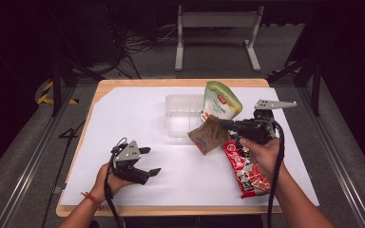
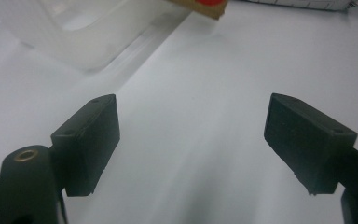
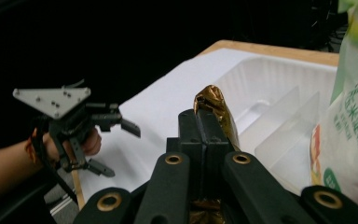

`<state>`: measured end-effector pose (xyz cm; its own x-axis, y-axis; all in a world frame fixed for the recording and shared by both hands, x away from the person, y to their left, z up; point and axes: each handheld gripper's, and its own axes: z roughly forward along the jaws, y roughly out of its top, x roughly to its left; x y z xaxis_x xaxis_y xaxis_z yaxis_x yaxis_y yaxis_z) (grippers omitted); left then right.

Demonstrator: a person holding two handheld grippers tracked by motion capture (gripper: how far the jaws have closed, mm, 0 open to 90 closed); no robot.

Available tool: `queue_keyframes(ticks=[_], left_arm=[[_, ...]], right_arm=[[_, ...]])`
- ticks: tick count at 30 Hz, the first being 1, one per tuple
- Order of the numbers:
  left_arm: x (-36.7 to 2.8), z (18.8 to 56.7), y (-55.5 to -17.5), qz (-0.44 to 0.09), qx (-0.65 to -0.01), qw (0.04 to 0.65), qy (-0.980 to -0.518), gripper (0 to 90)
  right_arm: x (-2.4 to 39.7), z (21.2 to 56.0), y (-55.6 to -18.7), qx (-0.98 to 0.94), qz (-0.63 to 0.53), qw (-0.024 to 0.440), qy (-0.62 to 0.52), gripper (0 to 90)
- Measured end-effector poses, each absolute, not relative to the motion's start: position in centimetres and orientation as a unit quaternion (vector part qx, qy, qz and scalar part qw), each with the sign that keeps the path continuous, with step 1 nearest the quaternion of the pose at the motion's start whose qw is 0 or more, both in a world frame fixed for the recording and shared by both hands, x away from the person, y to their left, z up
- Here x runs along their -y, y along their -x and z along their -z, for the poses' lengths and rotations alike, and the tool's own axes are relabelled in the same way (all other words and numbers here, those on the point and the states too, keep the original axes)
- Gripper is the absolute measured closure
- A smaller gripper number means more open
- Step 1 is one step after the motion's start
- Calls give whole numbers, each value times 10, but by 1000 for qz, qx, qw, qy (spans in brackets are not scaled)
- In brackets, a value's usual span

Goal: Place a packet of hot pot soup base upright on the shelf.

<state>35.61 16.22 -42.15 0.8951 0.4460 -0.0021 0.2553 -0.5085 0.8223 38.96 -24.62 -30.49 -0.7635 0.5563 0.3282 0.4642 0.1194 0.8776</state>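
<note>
The clear tray point(image 1: 183, 114) sits toward the far middle of the surface point(image 1: 123, 114), with bare white room spreading from its left wall to the near edge. There the left gripper point(image 1: 148, 160) hangs low, jaws wide with nothing between them. Right of the tray, the right gripper point(image 1: 224, 125) is clamped on a brown packet point(image 1: 208, 136) (lifted, tilted), beside a green pouch point(image 1: 221, 100) and red packet point(image 1: 244, 171).
</note>
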Motion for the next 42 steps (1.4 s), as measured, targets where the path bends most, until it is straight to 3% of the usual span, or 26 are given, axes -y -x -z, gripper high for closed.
queue_keyframes(ticks=[8, 17, 42], left_arm=[[-178, 428, -347, -111, -208, 463, -855, 181], [-177, 428, -346, -108, -201, 469, -854, 177], [-177, 427, -348, -112, -199, 477, -849, 169]], right_arm=[[238, 283, -407, -724, -571, 86, -378, 900], [235, 288, -431, -688, -573, 111, -431, 900], [221, 287, -431, -678, -526, 219, -465, 900]])
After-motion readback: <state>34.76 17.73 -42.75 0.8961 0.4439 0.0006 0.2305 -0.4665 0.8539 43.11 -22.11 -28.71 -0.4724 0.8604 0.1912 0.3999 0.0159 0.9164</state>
